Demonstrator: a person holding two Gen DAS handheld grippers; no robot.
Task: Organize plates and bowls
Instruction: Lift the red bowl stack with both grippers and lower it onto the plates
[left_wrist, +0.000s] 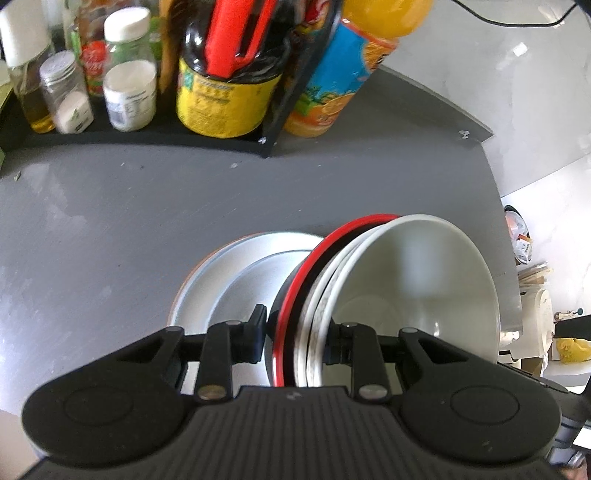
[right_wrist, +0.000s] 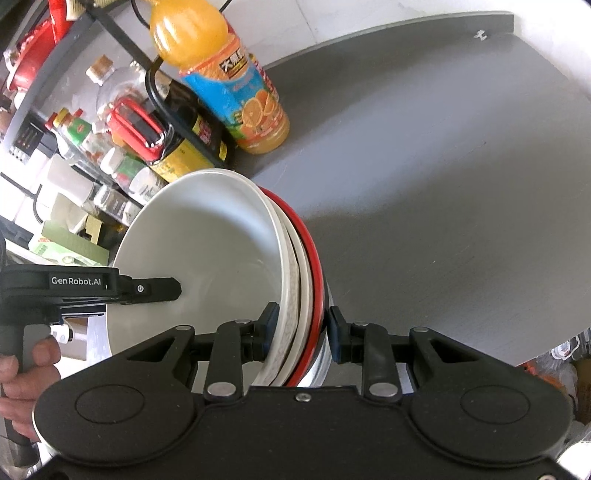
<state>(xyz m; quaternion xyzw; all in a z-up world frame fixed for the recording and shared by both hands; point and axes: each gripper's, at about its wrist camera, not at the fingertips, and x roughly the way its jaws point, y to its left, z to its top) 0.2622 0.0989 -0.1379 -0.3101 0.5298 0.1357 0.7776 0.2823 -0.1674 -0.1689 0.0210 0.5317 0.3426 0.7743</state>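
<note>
Tongs (right_wrist: 300, 328) marked "GenRobot.AI" (right_wrist: 75, 281) straddle stacked bowls (right_wrist: 207, 251).

The worktop (left_wrist: 110, 221) was plain grey. The innermost bowl (left_wrist: 417, 280) was plain white; the next bowl (right_wrist: 291, 295) white with a speckled grey band; the outer bowl (left_wrist: 295, 295) black with a red rim. The plate (left_wrist: 229, 273) was white. Both hand-held grippers, left (left_wrist: 295, 339) and right (right_wrist: 301, 332), were black. The juice bottle (right_wrist: 236, 99) was orange with a blue label; the jar (left_wrist: 221, 99) dark with a yellow label.
</note>
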